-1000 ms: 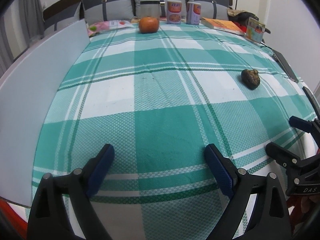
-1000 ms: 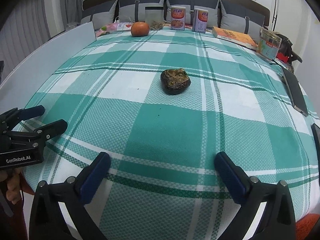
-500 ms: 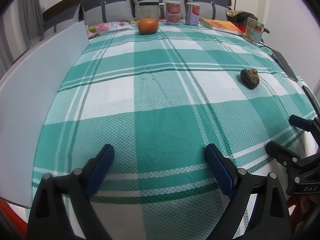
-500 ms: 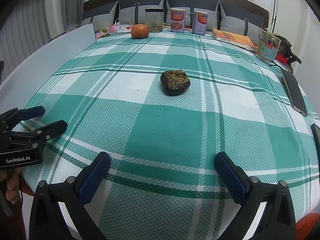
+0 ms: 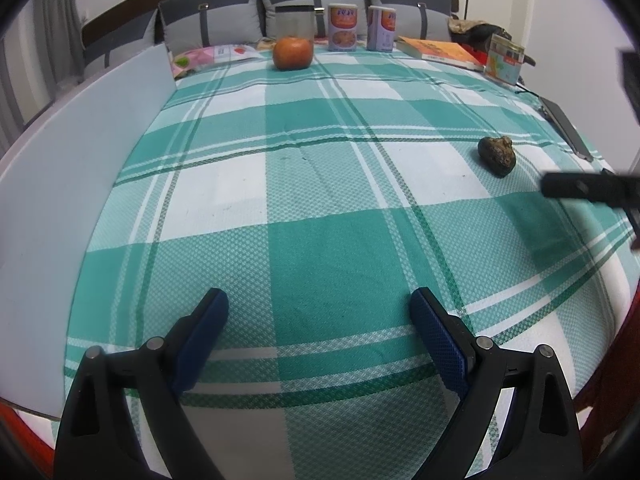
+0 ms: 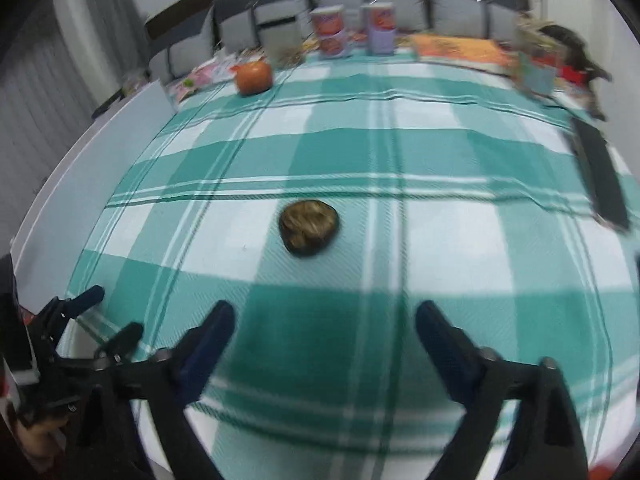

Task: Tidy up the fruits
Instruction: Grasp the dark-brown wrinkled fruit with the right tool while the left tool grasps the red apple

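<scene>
A dark, wrinkled fruit lies on the green checked tablecloth, a short way ahead of my right gripper. That gripper's jaws are closing with nothing between them, and its view is blurred. In the left wrist view the same dark fruit sits at the right, with the right gripper blurred beside it. An orange round fruit rests at the far edge of the cloth. My left gripper stands open and empty over the near edge of the tablecloth.
A white board stands along the left side. At the back are a clear jar, two cans, a book and a printed box. A dark flat device lies at the right edge.
My right gripper has moved forward and up toward the dark fruit, which now looks nearer, and its jaws have narrowed. The left gripper has stayed still.
</scene>
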A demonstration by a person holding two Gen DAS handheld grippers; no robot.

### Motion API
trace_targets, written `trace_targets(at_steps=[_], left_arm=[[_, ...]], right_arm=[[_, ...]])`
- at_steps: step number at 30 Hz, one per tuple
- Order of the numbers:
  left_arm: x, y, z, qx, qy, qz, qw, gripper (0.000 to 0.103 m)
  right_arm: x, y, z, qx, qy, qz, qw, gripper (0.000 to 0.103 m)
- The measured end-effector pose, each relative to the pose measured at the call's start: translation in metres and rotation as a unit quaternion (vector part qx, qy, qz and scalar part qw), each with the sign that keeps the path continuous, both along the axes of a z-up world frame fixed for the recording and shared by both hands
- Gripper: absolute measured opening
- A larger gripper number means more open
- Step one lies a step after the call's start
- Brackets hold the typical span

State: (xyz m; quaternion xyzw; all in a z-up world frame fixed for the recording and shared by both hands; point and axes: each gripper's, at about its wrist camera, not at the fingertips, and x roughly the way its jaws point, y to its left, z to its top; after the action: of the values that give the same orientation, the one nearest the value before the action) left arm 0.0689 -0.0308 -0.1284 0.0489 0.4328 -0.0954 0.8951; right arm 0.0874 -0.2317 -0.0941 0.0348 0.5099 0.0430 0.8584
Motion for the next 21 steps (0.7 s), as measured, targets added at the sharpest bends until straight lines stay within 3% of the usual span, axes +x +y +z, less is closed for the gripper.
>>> trace_targets(at_steps=[4, 6, 8, 10, 14, 17, 19, 21], left_arm=[[0.0, 0.001, 0.0, -0.001, 0.001, -0.003, 1.0, 0.093], [0.001, 0.002, 0.0, -0.002, 0.004, -0.005, 1.0, 0.093], [0.002, 0.001, 0.001, -0.003, 0.009, -0.006, 0.9999, 0.094], [0.003, 0.003, 0.002, -0.006, 0.019, -0.01, 0.9997, 0.093], [0.014, 0.005, 0.009, -0.014, 0.057, -0.029, 0.9978, 0.093], [0.053, 0.012, 0.036, -0.048, 0.049, -0.032, 0.9971, 0.093], [0.104, 0.01, 0.06, -0.068, 0.037, -0.046, 0.9959, 0.093], [0.162, -0.002, 0.076, -0.06, 0.038, -0.076, 0.9946, 0.093]], right_arm=[[0.034, 0.007, -0.001, 0.0, 0.005, 0.008, 1.0, 0.075], [0.044, 0.008, -0.006, 0.004, 0.015, 0.008, 1.0, 0.067], [0.053, 0.009, -0.016, 0.015, 0.036, 0.006, 0.999, 0.051], [0.053, 0.011, -0.016, 0.007, 0.027, 0.005, 1.0, 0.043], [0.043, 0.008, -0.008, 0.023, 0.007, 0.001, 1.0, 0.043], [0.024, 0.003, 0.002, 0.028, -0.022, -0.004, 0.999, 0.043], [0.01, 0.0, 0.004, 0.03, -0.042, -0.011, 0.999, 0.043], [-0.002, -0.003, 0.001, 0.036, -0.056, -0.021, 0.998, 0.043]])
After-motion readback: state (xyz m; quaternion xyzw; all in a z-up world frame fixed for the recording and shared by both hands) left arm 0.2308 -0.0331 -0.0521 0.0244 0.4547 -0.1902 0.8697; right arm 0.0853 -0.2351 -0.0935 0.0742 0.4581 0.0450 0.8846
